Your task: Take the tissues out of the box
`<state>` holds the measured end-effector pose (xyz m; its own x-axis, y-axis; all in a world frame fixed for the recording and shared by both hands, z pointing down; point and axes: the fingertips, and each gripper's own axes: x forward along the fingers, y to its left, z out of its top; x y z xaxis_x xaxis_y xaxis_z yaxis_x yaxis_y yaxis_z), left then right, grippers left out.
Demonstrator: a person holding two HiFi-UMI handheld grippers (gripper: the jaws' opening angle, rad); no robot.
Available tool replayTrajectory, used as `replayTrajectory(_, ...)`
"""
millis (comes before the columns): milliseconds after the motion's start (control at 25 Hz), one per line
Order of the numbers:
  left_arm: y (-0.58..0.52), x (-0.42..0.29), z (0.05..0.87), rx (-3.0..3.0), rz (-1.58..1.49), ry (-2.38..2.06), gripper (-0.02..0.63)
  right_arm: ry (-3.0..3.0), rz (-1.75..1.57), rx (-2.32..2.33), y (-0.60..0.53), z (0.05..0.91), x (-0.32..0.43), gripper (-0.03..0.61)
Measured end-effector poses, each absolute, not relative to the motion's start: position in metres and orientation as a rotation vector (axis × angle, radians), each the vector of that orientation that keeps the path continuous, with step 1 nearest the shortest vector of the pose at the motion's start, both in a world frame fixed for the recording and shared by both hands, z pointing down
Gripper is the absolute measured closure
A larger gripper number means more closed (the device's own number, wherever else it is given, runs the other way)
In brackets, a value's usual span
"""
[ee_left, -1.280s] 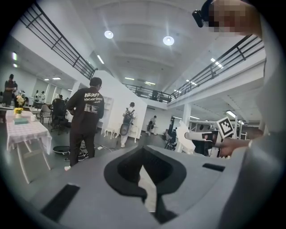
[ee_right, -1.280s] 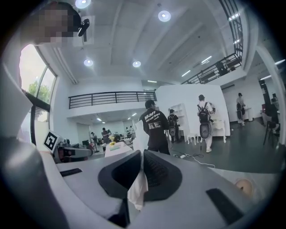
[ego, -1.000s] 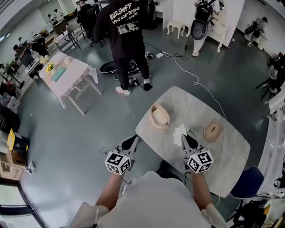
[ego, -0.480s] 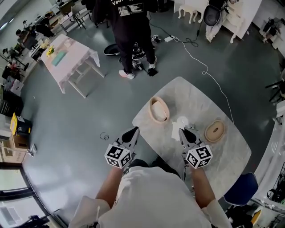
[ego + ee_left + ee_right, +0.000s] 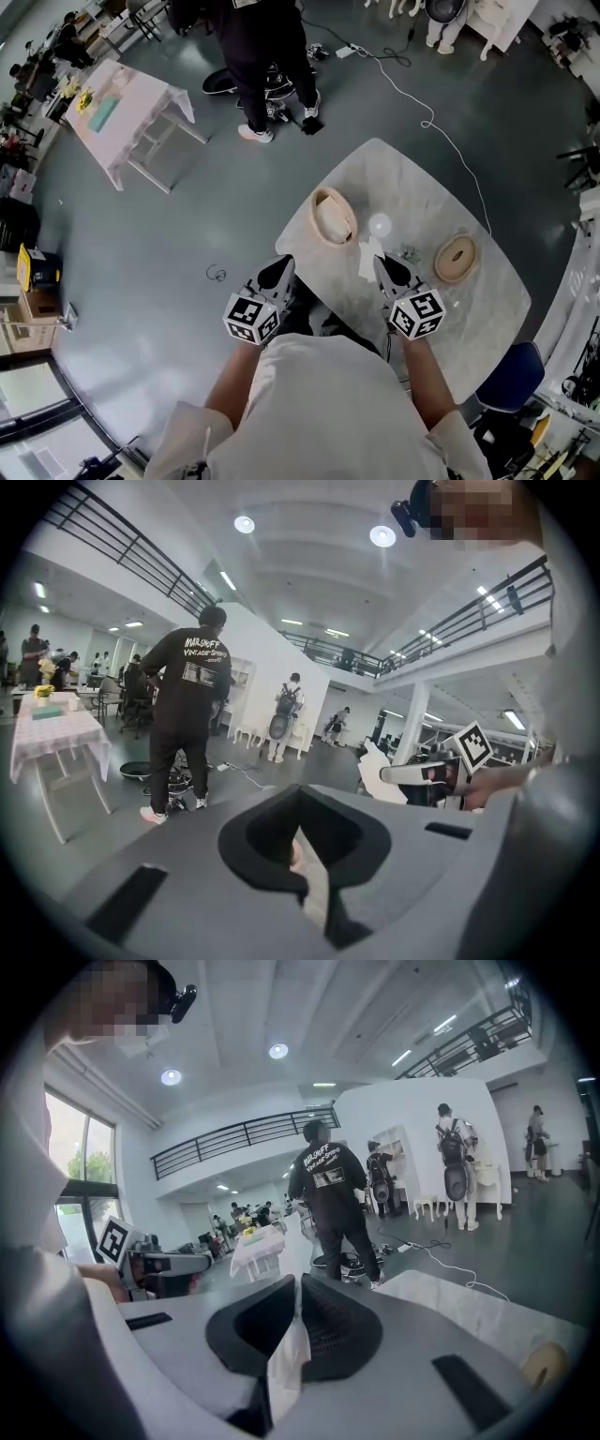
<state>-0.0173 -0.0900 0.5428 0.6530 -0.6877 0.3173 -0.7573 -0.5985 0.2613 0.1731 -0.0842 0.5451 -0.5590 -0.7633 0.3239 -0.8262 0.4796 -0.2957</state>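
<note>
A beige oval tissue box [image 5: 333, 217] stands open at the near left of the marble table [image 5: 487, 309]. Its round lid [image 5: 456, 258] lies to the right, and it shows low in the right gripper view too as the lid [image 5: 545, 1365]. My right gripper [image 5: 383, 265] is shut on a white tissue [image 5: 371, 257], which hangs between the jaws in its own view as the tissue [image 5: 286, 1365]. My left gripper [image 5: 277, 272] hovers by the table's near left edge, jaws together, holding nothing. From the left gripper view, the right gripper [image 5: 386, 774] carries the tissue [image 5: 375, 766].
A person in black [image 5: 255, 56] stands on the grey floor beyond the table, next to a cable [image 5: 441, 122]. A pink-clothed table [image 5: 122, 108] is at far left. A blue chair [image 5: 514, 375] sits at the table's right corner.
My head view has shifted, so the table sits higher in the frame. The right gripper keeps its hold on the tissue, now a little nearer the box. The left gripper stays alongside.
</note>
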Motion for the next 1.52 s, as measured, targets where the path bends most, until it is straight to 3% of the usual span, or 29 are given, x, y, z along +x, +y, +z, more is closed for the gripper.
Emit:
replayTrajectory(920,-0.137,0.004,0.613,2.445,0.4,-0.88,0.606,-2.298,0.761,1.182,-0.157,0.697,0.137,0.54)
replayTrajectory(1520,-0.148,-0.013,0.635,2.344,0.436,-0.933,0.606,-2.09,0.787,0.961,-0.173,0.796,0.111,0.54)
